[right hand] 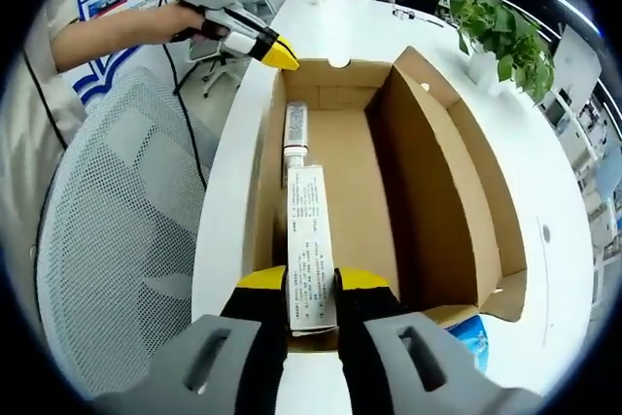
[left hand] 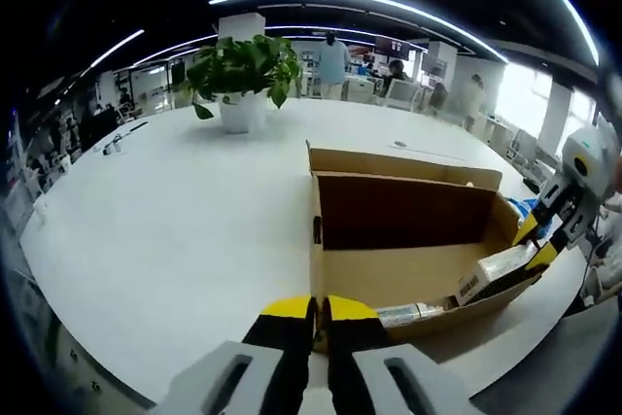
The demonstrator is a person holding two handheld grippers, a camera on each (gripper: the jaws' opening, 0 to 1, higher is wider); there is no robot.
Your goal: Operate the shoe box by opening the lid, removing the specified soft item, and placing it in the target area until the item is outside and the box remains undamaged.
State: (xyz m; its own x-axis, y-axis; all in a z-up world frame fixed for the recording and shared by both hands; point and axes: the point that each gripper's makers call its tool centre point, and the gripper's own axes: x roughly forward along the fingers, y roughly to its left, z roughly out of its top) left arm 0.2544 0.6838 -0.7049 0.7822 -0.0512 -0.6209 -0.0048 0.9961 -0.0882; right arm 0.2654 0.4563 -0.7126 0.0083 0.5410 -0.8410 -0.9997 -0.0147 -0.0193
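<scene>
The cardboard shoe box (right hand: 428, 172) lies open on the white table (left hand: 175, 211), its lid folded back so the inside can be reached. The right gripper (right hand: 311, 291) has its 2 jaws closed on the white carton (right hand: 309, 240) at the near wall. A toothpaste tube (right hand: 295, 133) lies just beyond it, inside the box. The left gripper (left hand: 316, 310) has its jaws closed on nothing and rests at the box's end wall, probably to steady it.

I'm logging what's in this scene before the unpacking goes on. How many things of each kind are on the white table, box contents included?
Cardboard box: 1
Long white carton, held between the right tool's jaws: 1
White tube in the box: 1
Potted plant: 1
Total: 4
</scene>
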